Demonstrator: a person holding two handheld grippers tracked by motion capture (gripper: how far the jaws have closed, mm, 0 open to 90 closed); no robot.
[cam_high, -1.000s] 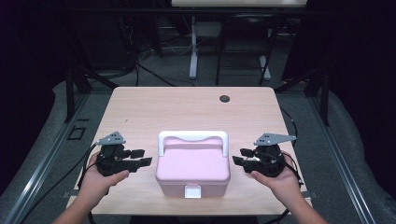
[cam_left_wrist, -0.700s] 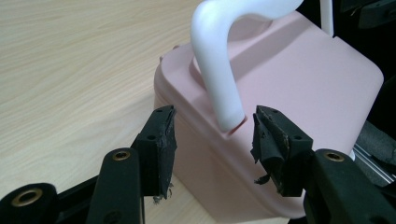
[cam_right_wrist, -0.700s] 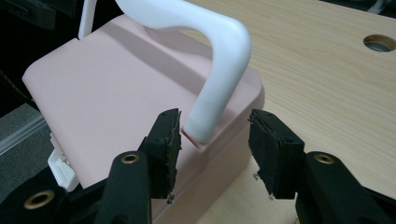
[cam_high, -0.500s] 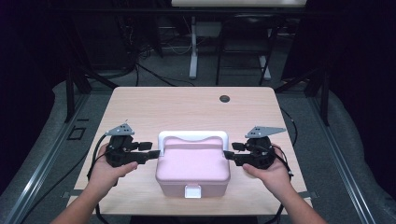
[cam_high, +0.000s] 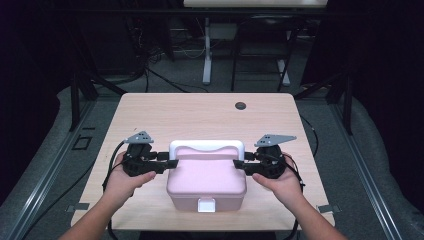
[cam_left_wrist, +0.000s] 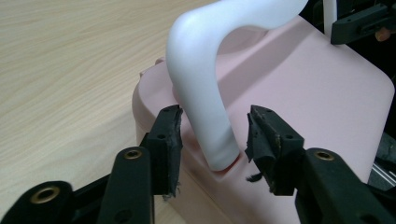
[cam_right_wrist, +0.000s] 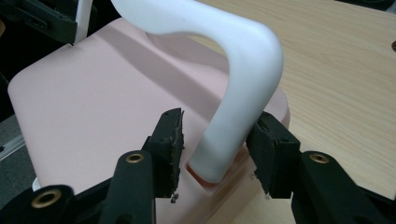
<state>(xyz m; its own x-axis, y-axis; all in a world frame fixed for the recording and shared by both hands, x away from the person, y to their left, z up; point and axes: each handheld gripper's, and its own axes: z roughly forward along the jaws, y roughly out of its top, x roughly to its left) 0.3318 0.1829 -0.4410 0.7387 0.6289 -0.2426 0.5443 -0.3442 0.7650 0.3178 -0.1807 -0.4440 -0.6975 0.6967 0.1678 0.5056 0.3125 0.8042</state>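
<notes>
A pink box (cam_high: 206, 176) with a white arched handle (cam_high: 206, 146) stands near the front of the wooden table (cam_high: 150, 115). My left gripper (cam_high: 172, 160) is at the box's left side. Its jaws straddle the handle's left foot (cam_left_wrist: 219, 149) and have just been closing, with a gap still showing at one pad. My right gripper (cam_high: 239, 164) mirrors it on the right. Its jaws stand around the handle's right foot (cam_right_wrist: 219, 154) and have also just been closing; one pad is close against the handle, the other stands apart. Both point level, toward each other.
A white latch (cam_high: 206, 204) sits on the box's front face. A small dark round cap (cam_high: 240, 105) lies at the table's back. Beyond the table are desk legs (cam_high: 206, 55) and cables on a dark floor.
Both hands have moved inward from the table's sides to the box. The jaws, earlier clear of it, now stand around the two feet of the handle.
</notes>
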